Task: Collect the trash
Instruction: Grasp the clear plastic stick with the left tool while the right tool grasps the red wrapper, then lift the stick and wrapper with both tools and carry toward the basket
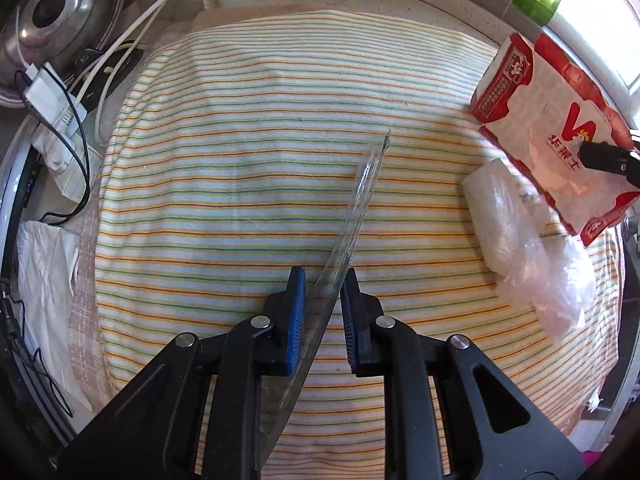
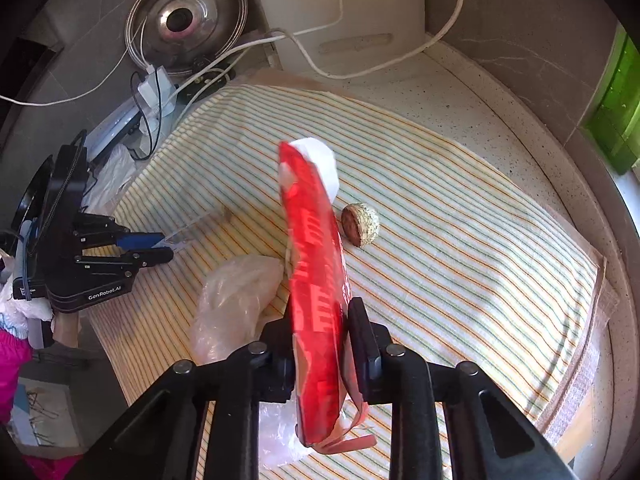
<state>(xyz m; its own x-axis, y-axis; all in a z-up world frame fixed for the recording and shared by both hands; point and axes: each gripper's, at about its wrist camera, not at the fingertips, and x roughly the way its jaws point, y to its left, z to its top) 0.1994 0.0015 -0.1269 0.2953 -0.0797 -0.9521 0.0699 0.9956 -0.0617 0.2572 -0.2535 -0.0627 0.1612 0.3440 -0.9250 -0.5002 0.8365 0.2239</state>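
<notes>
Trash was partly gathered. Seen from your left wrist, your left gripper (image 1: 323, 284) pinched a clear plastic strip (image 1: 352, 224) at lower centre, above the striped cloth (image 1: 224, 152). At the right edge, the red and white wrapper (image 1: 548, 120), printed with a large V and Chinese characters, hung from your right gripper's tip.

From your right wrist, your right gripper (image 2: 320, 320) squeezed that wrapper edge-on. A crumpled clear bag (image 2: 236, 300) and a small round scrap (image 2: 360, 224) lay uncollected. At left, the other tool read "GenRobot.AI".

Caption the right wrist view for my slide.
Right gripper lifts red wrapper above striped cloth.
</notes>
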